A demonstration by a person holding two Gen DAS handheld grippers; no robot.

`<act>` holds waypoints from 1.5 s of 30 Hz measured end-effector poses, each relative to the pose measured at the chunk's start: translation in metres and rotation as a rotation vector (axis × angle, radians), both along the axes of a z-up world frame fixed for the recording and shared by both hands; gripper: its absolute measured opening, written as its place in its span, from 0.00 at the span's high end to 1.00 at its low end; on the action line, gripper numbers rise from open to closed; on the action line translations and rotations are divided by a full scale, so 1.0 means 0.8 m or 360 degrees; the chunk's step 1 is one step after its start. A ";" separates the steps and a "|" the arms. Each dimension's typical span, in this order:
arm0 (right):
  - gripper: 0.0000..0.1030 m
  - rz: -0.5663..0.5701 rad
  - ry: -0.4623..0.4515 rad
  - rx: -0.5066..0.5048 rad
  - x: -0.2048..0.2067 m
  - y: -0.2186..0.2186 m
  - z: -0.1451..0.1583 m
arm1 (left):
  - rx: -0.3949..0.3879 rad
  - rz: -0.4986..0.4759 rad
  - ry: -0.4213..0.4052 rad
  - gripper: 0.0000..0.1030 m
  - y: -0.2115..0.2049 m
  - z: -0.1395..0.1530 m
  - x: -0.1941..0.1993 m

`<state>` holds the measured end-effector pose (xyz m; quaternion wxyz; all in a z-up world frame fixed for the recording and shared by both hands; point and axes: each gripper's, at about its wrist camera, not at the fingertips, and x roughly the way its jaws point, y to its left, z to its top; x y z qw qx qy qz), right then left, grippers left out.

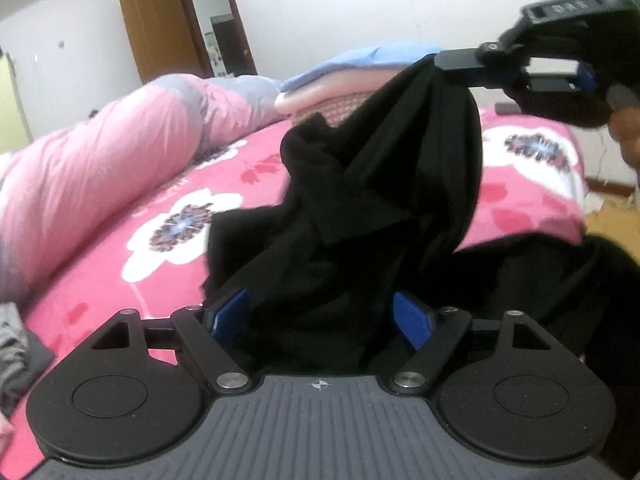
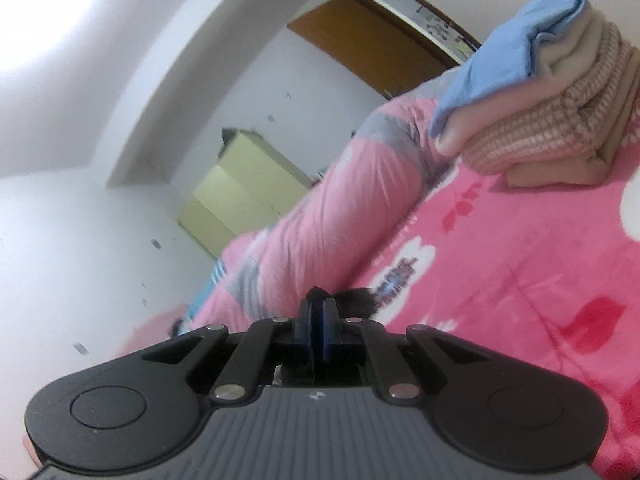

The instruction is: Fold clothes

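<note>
A black garment (image 1: 380,168) hangs in a crumpled drape over the pink flowered bed. Its top corner is pinched in my right gripper (image 1: 440,60), which reaches in from the upper right and is shut on the cloth. In the right wrist view that gripper (image 2: 318,300) shows its blue pads together, with a tuft of black garment (image 2: 358,300) just beyond them. The lower part of the garment falls between the blue pads (image 1: 230,316) of my left gripper (image 1: 322,318), which stands open around the bunched cloth.
A flowered pink bed sheet (image 1: 120,240) covers the bed, with a rolled pink quilt (image 1: 100,152) along its far side. Folded clothes, blue on top, are stacked (image 1: 340,80) at the back. Grey cloth (image 1: 12,352) lies at the left edge. Wooden floor (image 1: 616,220) shows at right.
</note>
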<state>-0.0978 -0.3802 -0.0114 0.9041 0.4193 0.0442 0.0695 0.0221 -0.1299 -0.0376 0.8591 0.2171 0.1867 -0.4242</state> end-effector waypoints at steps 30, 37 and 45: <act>0.96 0.0095 0.0142 -0.0360 -0.011 0.070 0.031 | -0.0788 0.0807 0.0282 1.00 0.167 0.090 0.037; 0.96 0.0386 0.0055 -0.0670 0.038 0.155 0.057 | -0.0758 0.1274 0.0004 0.99 0.312 0.114 0.008; 0.96 0.0664 0.0268 -0.0964 0.102 0.253 0.020 | -0.0380 0.1429 0.0181 0.57 0.349 0.038 -0.001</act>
